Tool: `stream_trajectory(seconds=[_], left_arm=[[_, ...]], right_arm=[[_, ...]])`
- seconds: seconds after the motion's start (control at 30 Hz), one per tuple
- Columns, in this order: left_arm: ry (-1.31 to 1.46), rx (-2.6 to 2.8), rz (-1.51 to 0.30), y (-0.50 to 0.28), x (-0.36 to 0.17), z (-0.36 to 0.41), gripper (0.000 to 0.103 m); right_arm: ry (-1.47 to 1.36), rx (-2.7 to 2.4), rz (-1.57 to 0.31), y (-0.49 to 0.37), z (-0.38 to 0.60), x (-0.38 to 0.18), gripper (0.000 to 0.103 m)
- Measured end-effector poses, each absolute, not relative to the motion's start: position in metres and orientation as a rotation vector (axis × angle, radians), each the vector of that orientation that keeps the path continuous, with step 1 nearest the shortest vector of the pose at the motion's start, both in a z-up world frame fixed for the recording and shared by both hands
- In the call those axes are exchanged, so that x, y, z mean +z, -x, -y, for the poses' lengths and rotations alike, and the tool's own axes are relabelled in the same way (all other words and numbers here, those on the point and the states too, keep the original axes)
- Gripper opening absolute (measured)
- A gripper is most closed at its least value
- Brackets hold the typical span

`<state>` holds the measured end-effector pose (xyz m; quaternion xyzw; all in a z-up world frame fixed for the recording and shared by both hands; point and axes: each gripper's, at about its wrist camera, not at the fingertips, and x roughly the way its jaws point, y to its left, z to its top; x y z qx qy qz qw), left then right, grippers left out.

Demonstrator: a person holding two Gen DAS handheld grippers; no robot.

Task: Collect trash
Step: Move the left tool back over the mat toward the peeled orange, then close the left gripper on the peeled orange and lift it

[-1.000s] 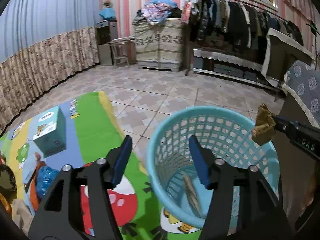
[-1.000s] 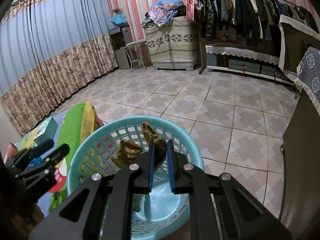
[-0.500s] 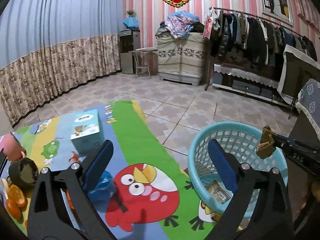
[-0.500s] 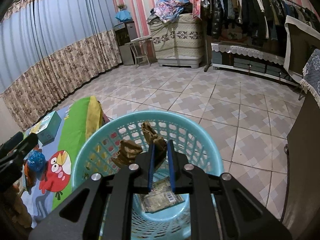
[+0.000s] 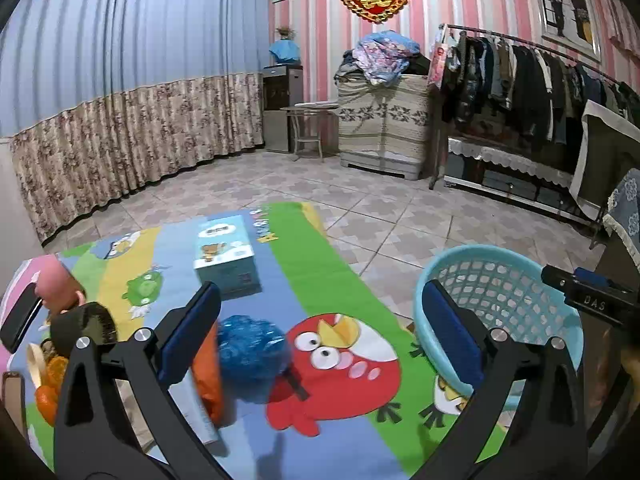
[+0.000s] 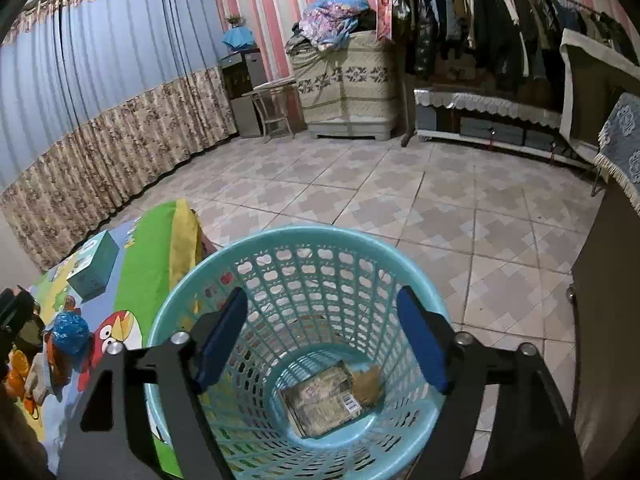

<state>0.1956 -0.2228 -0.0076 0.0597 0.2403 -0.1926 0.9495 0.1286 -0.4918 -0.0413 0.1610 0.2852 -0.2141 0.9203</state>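
Tiled floor, pink-striped walls, blue curtains; a colourful cartoon-bird play mat (image 5: 328, 280) covers the near surface.

Right gripper (image 6: 320, 336): jaws spread wide, holding nothing, poised over the mouth of the light-blue perforated plastic basket (image 6: 192, 292). At the basket bottom, toward 6 o'clock: a flat printed wrapper with a barcode (image 6: 320, 402), touching a crumpled brown paper scrap (image 6: 368, 386) at its 3 o'clock side.

Left gripper (image 5: 320, 332): jaws spread wide, holding nothing, above the mat. Between its fingers, toward 8 o'clock: a crumpled blue plastic ball (image 5: 252, 348), beside an orange packet (image 5: 208, 376). At 11 o'clock: a teal rectangular tissue box (image 5: 226, 252), lying on the mat. At 9 o'clock, mat edge: orange peels (image 5: 50, 384), a dark round bowl-like object (image 5: 86, 324). At 3 o'clock: the basket, beside the mat.
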Motion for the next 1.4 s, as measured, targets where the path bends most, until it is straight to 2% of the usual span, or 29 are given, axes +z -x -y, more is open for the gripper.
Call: stream_trajectory(seconds=[0.2,0.53,0.97,1.4], left_arm=[[-0.103,-0.359,-0.485,-0.187,-0.002,0.195,0.097],[-0.068,-0.244,-0.511,-0.172,-0.011,0.117,0.098],[-0.045,-0.057,-0.596,-0.177,-0.040,0.015,0.098],[-0.048,0.028,-0.679,-0.187,-0.058,-0.033,0.097]], right_arm=[[-0.316,-0.441,-0.566,-0.127,0.481,-0.030,0.089],[-0.208,-0.359,-0.555,-0.136,0.422,-0.014,0.093],[-0.073,-0.235,-0.613,-0.155,0.348,-0.021,0.094],[0.028,-0.169,-0.640,-0.164,0.301,-0.026,0.094]])
